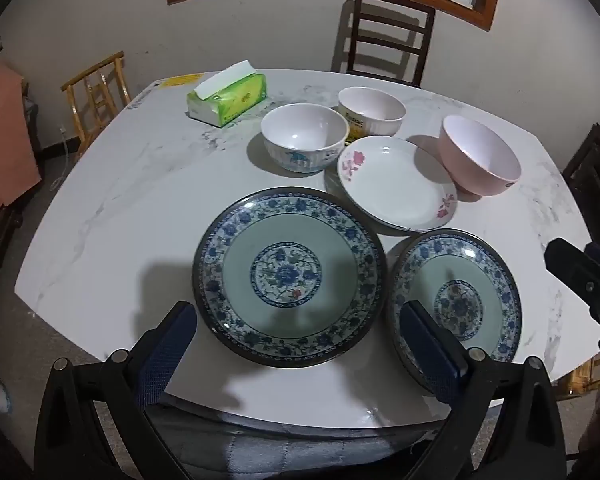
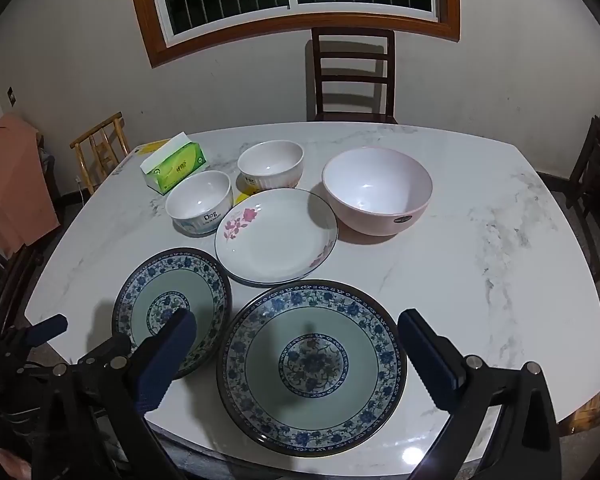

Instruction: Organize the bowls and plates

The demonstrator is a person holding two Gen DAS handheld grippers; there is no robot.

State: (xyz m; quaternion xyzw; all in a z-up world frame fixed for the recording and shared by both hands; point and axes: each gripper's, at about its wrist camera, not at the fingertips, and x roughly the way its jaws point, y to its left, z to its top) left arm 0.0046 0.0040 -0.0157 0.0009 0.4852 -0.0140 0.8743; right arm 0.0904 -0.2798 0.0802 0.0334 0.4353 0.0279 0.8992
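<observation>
Nothing is stacked yet: both the left tool and right tool hang spread and empty, each with a blue-patterned plate directly ahead to grip by its rim.

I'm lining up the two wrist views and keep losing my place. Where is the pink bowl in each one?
Left wrist view: the pink bowl is upper right, at the far right of the dishes, right of the white plate.
Right wrist view: the pink bowl is just right of centre, again right of the white plate.
Shared landmark: the green tissue pack, at the table's far left in both.
</observation>
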